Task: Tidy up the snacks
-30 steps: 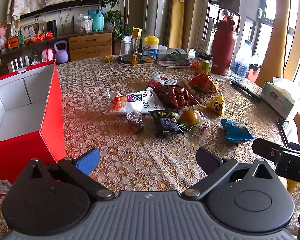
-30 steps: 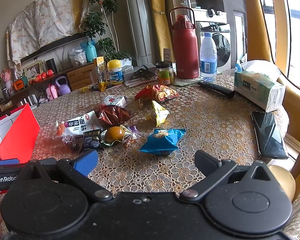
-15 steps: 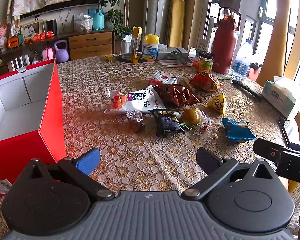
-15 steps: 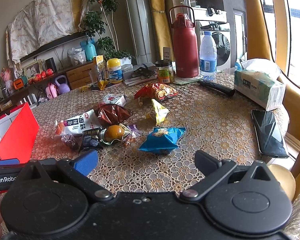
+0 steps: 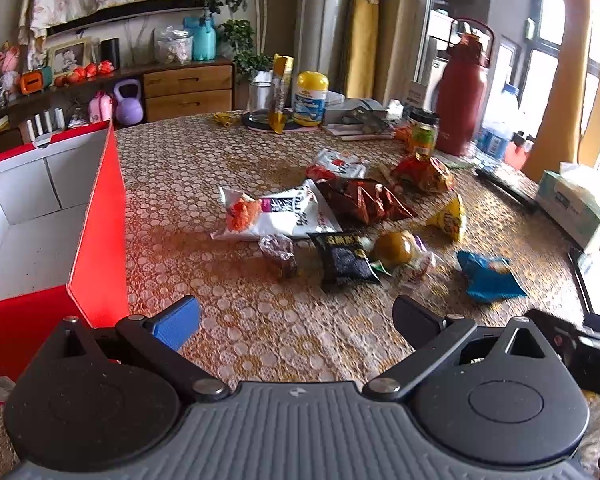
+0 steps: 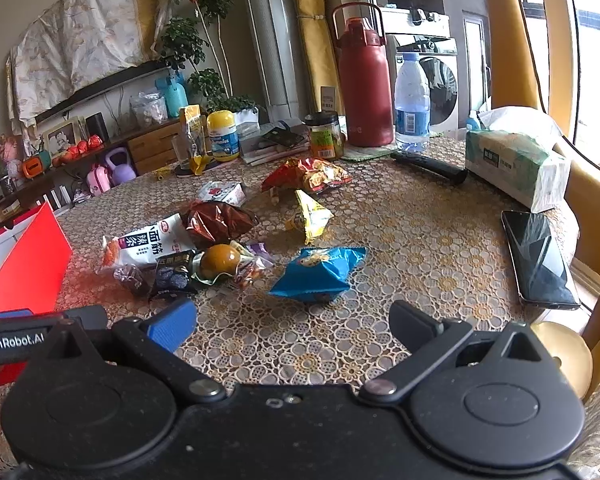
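Note:
Several snack packets lie mid-table: a white noodle-snack bag, a dark red bag, a black packet, a wrapped brown egg, a yellow triangle packet and a blue packet. An open red box with a white inside stands at the left. My left gripper hovers open, short of the black packet. My right gripper is open just before the blue packet. Neither holds anything.
Along the table's far side stand a red flask, a water bottle, a jar and a yellow-capped bottle. A tissue pack, a black remote and a phone lie at the right.
Both grippers have crept slightly forward toward the snacks. Their jaws stay open, and no packet has moved.

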`<state>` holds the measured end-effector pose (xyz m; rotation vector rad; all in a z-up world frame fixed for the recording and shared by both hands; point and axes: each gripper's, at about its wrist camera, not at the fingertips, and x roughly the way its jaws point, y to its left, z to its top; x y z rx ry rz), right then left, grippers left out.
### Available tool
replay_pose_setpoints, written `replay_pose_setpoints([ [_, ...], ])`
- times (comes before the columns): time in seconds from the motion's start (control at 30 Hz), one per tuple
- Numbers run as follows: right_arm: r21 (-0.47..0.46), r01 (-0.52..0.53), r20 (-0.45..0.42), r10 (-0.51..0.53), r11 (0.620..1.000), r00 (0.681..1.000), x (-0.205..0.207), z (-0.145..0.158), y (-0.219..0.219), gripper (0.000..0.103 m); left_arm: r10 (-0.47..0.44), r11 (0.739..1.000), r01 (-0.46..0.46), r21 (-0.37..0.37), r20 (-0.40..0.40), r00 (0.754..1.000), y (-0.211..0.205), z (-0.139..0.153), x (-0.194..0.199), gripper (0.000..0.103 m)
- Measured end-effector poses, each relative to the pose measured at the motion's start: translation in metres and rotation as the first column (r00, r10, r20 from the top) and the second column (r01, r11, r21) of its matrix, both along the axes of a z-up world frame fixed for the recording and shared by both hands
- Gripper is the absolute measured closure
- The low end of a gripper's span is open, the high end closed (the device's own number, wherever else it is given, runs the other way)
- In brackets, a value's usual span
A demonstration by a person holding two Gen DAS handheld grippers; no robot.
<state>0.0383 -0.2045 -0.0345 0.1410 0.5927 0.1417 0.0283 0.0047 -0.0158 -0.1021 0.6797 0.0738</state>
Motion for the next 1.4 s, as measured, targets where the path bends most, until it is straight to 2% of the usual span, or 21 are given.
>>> replay_pose_setpoints([
  [0.43, 0.011, 0.015, -0.033, -0.014, 1.0, 0.999, 0.011, -0.007, -0.008, 0.0, 0.055, 0.998, -0.055, 0.008, 0.022, 0.998, 0.009, -0.007, 0.041, 0.0],
  [0.57, 0.015, 0.02, -0.043, -0.019, 1.0, 0.999, 0.015, -0.009, -0.011, 0.0, 0.081, 0.996, -0.082, 0.033, 0.039, 0.996, 0.009, -0.013, 0.054, 0.0],
  [0.83, 0.017, 0.027, -0.055, -0.026, 0.999, 0.998, 0.024, -0.013, -0.015, 0.0, 0.129, 0.992, -0.129, -0.01, 0.021, 0.991, 0.018, -0.028, 0.073, 0.0],
  [1.0, 0.015, 0.021, -0.061, -0.02, 1.0, 0.998, 0.031, -0.016, -0.014, 0.0, 0.142, 0.99, -0.142, -0.003, 0.009, 0.99, 0.021, -0.034, 0.085, 0.009],
  [1.07, 0.013, 0.016, -0.062, -0.015, 1.0, 0.998, 0.034, -0.016, -0.013, 0.0, 0.145, 0.989, -0.145, 0.009, -0.011, 0.989, 0.021, -0.038, 0.09, 0.02],
  [1.23, 0.002, 0.009, -0.059, -0.009, 1.0, 0.998, 0.043, -0.017, -0.011, 0.0, 0.134, 0.991, -0.133, 0.023, -0.046, 0.99, 0.019, -0.045, 0.099, 0.036],
  [1.4, -0.01, 0.008, -0.049, -0.009, 1.0, 0.999, 0.054, -0.016, -0.012, 0.0, 0.127, 0.992, -0.126, 0.024, -0.051, 0.991, 0.017, -0.047, 0.102, 0.046],
])
